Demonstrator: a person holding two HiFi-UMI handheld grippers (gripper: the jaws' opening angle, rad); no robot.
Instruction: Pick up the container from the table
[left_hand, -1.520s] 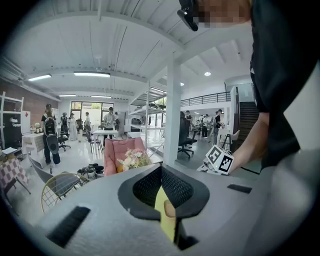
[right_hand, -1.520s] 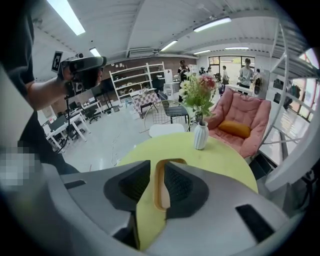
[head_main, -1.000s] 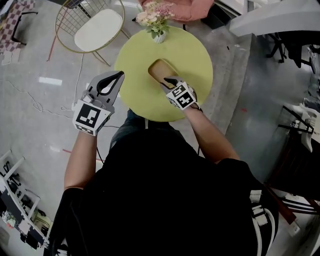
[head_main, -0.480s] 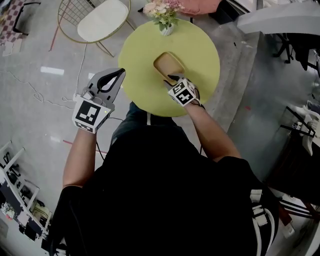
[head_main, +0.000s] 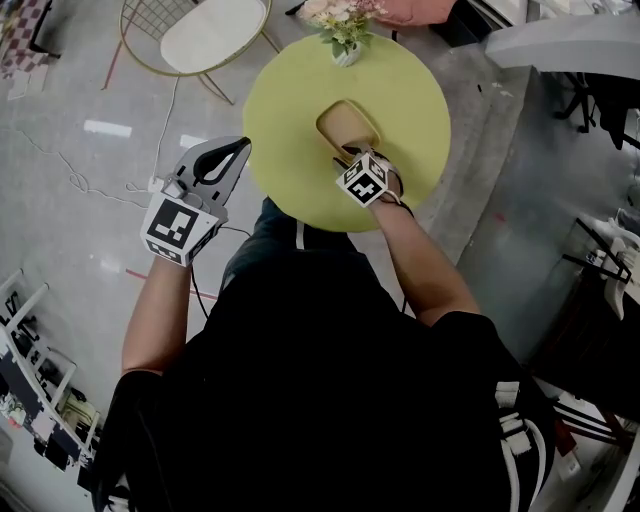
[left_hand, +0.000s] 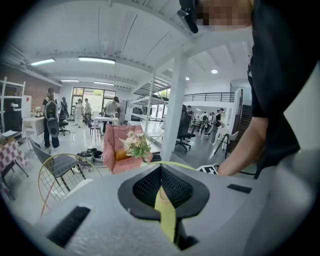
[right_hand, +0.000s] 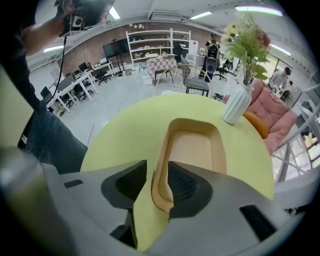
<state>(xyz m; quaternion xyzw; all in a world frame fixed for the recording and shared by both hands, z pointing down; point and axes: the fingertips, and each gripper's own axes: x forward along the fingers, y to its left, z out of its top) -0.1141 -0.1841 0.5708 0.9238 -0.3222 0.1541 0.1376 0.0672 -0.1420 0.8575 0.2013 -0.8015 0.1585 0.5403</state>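
Container (right_hand: 197, 150): tan, shallow, empty, flat on the round desk (right_hand: 125, 130), just under the right gripper (right_hand: 156, 182). Its near rim sits between that gripper's jaws, which have just been opening and now stand wide, pads not pressing. Not yet gripped or lifted. Vase (right_hand: 236, 105) of flowers stands beyond. Left gripper (left_hand: 161, 172) is off the desk's edge, jaws together, empty.
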